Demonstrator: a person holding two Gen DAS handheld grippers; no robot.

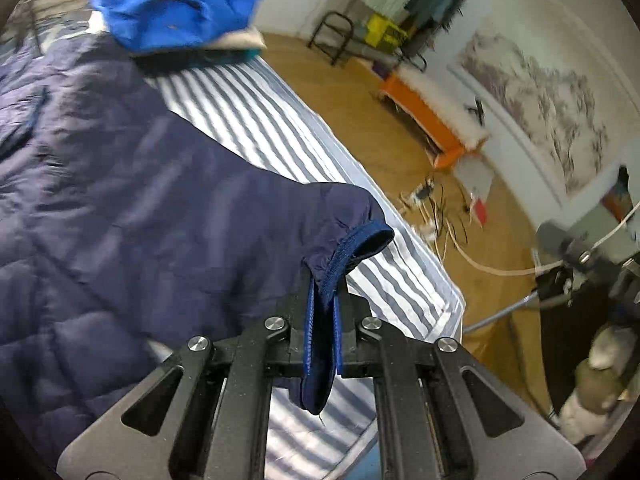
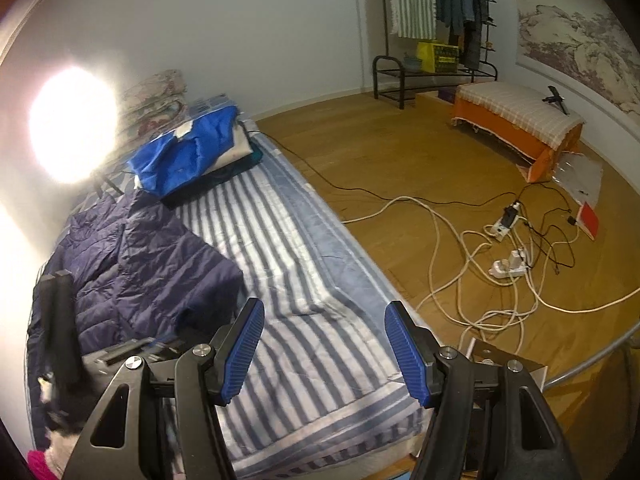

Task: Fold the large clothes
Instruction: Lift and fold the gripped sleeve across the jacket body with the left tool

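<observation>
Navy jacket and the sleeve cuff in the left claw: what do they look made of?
Navy jacket: looks like thin nylon or polyester shell over padding, slightly shiny, with stitched quilt lines and fine crinkles. Sleeve cuff, pinched in the left claw: brighter blue ribbed binding, probably elastic, since the fabric gathers behind it.

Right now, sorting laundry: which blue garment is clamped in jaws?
The navy quilted jacket, its sleeve cuff pinched by the left gripper; the bright blue garment lies untouched.

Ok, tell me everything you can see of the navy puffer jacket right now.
The navy puffer jacket is quilted, shiny nylon by its look, lying crumpled on the striped bedcover near the wall. One sleeve is lifted: its ribbed blue cuff is pinched in the left gripper. The right gripper hangs open, touching nothing.
</observation>
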